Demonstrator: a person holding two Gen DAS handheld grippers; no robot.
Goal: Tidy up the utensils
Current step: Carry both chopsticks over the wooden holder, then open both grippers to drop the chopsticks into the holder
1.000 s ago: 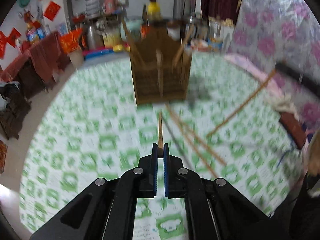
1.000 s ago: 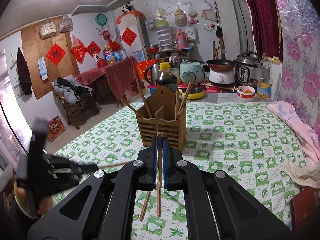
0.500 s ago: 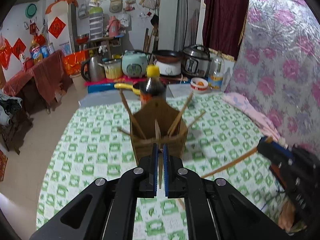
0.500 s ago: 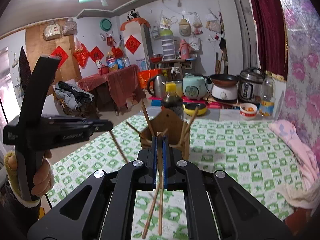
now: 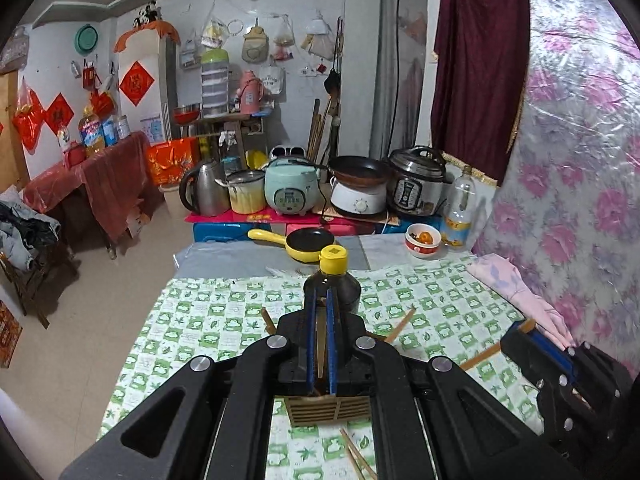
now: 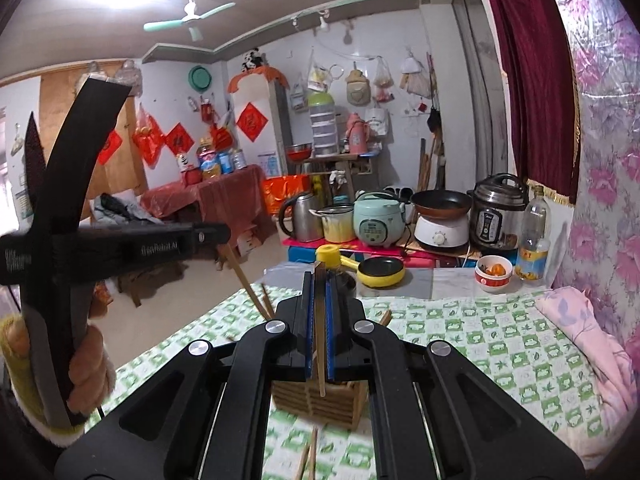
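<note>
chopstick holder (image 5: pixel 329 410): bottom centre, now right under both tongs, was further off a second ago
left gripper (image 5: pixel 320 322): clamped on a chopstick (image 5: pixel 320 344)
right gripper (image 6: pixel 318 304): clamped on a chopstick (image 6: pixel 320 340) too
meaning: both lifted, drop-in probably next
leftovers: loose chopsticks (image 5: pixel 358 460) on the tablecloth (image 5: pixel 440 304)

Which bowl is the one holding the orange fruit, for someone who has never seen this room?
Start at the green-checked tablecloth and look past its far edge. The small red-and-white bowl sits beside the clear bottle. Unlike the yellow pan nearby, it holds orange fruit.
</note>
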